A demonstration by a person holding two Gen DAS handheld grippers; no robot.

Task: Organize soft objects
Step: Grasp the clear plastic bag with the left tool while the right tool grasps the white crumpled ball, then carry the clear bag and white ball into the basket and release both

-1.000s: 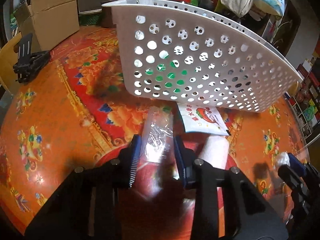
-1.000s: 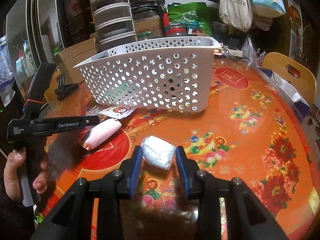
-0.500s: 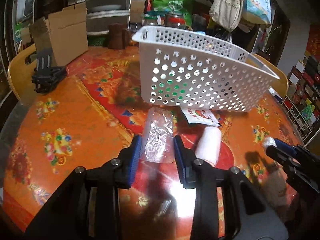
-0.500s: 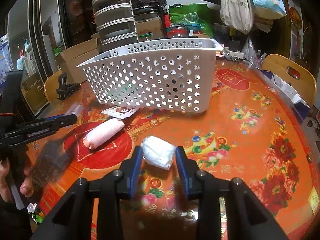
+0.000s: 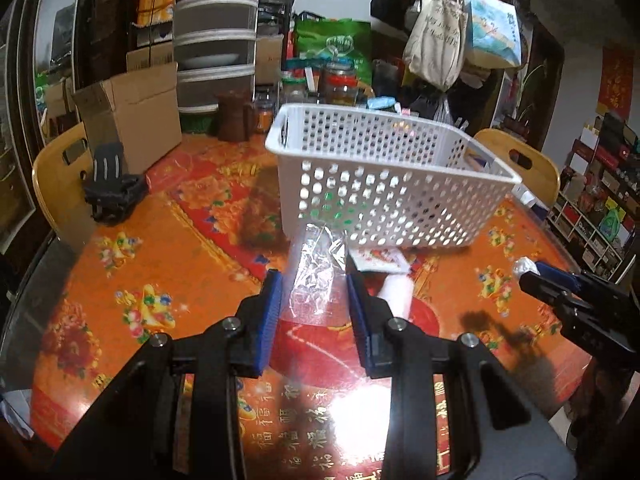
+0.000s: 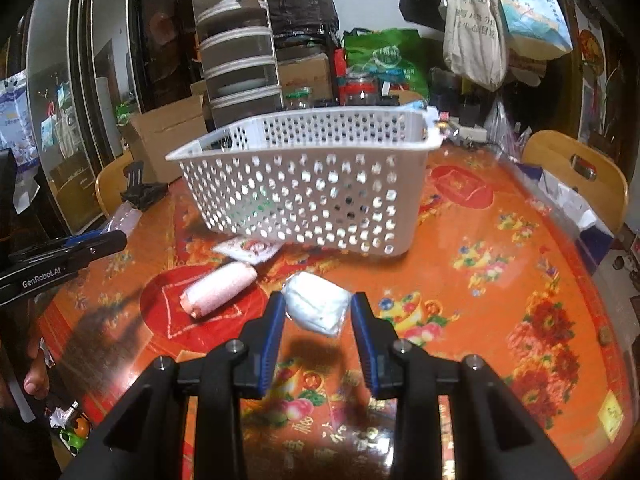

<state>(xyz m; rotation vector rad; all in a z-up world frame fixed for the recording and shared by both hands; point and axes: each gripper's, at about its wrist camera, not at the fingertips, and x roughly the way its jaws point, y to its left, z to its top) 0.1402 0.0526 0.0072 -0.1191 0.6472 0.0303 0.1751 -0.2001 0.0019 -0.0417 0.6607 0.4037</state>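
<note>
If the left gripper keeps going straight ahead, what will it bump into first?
Probably the white basket. The left gripper already holds a clear plastic bag between its fingers, and the basket's holed wall stands just beyond the bag, though depth is hard to judge.

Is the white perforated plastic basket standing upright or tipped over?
Upright. The white perforated plastic basket rests on its base on the red floral table, with its open rim facing up in both views.

Pretty cluttered room: round table with orange floral cloth, wooden chairs, stacked drawers, tote bags hanging, maybe shelves on the right
</note>
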